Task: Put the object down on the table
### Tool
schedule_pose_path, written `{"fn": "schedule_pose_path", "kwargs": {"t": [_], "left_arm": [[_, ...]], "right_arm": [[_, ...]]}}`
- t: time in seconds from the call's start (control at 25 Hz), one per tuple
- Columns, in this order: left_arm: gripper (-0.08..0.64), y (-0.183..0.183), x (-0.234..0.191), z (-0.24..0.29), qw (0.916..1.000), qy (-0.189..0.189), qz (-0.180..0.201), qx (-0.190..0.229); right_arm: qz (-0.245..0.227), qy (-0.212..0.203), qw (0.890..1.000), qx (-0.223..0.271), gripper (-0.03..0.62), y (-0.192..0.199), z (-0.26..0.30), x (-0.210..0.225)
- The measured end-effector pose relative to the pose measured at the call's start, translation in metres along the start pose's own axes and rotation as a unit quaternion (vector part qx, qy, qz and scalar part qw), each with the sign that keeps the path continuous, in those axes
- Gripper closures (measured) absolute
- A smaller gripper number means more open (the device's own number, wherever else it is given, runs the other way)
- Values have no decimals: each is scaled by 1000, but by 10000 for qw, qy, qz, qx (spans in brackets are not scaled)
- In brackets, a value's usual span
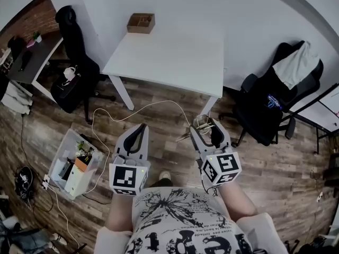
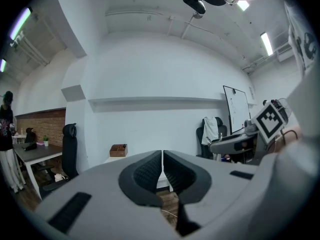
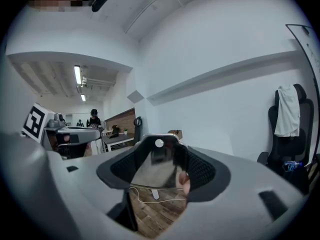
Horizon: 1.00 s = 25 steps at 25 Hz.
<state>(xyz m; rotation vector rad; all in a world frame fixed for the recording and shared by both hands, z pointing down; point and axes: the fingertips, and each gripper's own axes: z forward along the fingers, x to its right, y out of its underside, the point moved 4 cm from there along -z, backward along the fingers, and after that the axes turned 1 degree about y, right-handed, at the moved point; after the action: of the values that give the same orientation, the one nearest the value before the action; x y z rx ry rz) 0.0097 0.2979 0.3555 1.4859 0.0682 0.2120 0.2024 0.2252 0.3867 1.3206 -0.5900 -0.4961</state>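
- The right gripper [image 1: 206, 133] is held in front of the person's body, over the wooden floor [image 1: 159, 115]. Its fingers are clamped on a shiny metal object [image 1: 202, 124].
- In the right gripper view the shiny metal object [image 3: 156, 156] fills the gap between the two dark ribbed pads [image 3: 202, 171]. It is a flat, mirror-like piece with a small round hole near its top end, and it stands upright between the fingers of the right gripper [image 3: 162, 173].
- The object is up in the air, short of the white table [image 1: 175, 57] and not touching it. In the head view it shows just in front of the table's near edge.
- The left gripper [image 1: 142, 129] is level with the right one and beside it. In its own view the left gripper [image 2: 162, 166] has its fingers pressed together with nothing between them.
- A wooden box [image 1: 141, 23] sits at the table's far edge, against the white wall.
- A black office chair [image 1: 74, 41] stands left of the table. Another chair [image 1: 265, 107] stands to its right, with a white garment [image 1: 296, 62] draped over its back.
- A white cable [image 1: 132, 111] loops across the floor, and a clear plastic bin [image 1: 59, 157] full of small items stands on the floor at the left.
- A whiteboard [image 2: 236, 106] hangs on the wall at the right.
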Motion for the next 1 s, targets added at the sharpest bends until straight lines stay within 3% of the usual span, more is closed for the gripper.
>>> {"fn": "schedule_pose_path", "kwargs": {"t": [0.2,0.52,1.0], "left_arm": [[548,10,-47,22,10000,25,0,-54],[548,33,-87,54,9992,-20,-258,-305],[548,38,-146,188,9990,-40,-154,-422]], "right_arm": [[-111,-85,9999,-35,313,-5,54,-14],[-139,-324,9991,-253,313,4,119,-23],[-29,-291,9995,-137,313,-12,257,48]]}}
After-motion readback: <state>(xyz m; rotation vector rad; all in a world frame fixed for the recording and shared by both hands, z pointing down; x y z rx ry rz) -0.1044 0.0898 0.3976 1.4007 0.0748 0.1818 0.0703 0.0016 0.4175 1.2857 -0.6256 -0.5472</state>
